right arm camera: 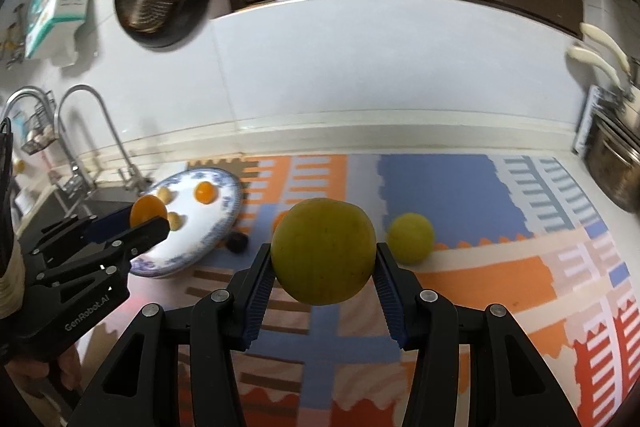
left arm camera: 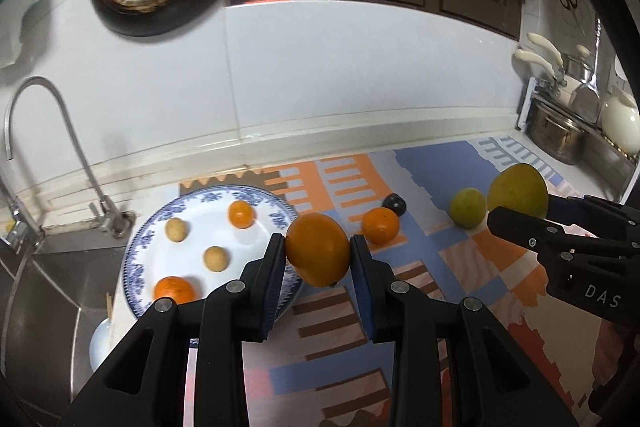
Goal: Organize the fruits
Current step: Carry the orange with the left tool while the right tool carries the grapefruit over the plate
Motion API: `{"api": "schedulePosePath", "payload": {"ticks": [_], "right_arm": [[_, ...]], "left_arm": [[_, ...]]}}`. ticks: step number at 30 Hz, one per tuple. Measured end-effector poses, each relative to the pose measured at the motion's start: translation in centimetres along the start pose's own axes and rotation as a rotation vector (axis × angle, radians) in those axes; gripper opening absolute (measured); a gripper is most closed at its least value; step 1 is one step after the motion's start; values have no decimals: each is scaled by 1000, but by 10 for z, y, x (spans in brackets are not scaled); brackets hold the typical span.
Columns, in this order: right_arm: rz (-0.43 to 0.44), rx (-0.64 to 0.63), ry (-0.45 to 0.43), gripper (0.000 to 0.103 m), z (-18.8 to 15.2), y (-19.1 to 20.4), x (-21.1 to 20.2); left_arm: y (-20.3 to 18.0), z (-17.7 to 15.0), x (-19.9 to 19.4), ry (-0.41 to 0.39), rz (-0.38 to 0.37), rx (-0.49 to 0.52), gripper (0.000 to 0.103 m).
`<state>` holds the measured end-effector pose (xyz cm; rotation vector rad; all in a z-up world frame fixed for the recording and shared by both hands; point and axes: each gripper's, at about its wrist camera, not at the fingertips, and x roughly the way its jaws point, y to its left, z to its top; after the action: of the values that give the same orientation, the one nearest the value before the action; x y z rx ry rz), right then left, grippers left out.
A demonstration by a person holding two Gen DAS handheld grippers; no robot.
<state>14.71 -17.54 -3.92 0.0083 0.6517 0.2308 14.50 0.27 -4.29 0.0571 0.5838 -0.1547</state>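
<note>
Bench covered by patterned mat (left arm camera: 440, 267). Blue-rimmed plate (left arm camera: 138, 255) near the sink, holding four small fruits, apparently the collection point. Right gripper (right arm camera: 324, 259) jaws clamped on yellow-green fruit (right arm camera: 324, 251), lifted clear of mat. Left gripper (left arm camera: 318, 251) jaws pinching orange (left arm camera: 318, 249) at plate's edge, likely for drop-off. Loose on mat: green fruit (left arm camera: 468, 207), small orange (left arm camera: 381, 225), dark fruit (left arm camera: 394, 203).

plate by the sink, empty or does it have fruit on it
Not empty: the plate holds two small oranges and two pale round fruits.
</note>
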Motion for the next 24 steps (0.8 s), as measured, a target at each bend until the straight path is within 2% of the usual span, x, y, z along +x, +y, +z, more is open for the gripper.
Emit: {"api": "schedulePosePath", "payload": {"ticks": [7, 14, 24], "right_arm": [[80, -65, -39, 50, 12, 26, -1], [179, -83, -31, 50, 26, 46, 10], [252, -138, -38, 50, 42, 76, 25]], "left_arm": [[19, 0, -17, -21, 48, -35, 32], [36, -3, -26, -21, 94, -51, 32], [62, 1, -29, -38, 159, -77, 32]]}}
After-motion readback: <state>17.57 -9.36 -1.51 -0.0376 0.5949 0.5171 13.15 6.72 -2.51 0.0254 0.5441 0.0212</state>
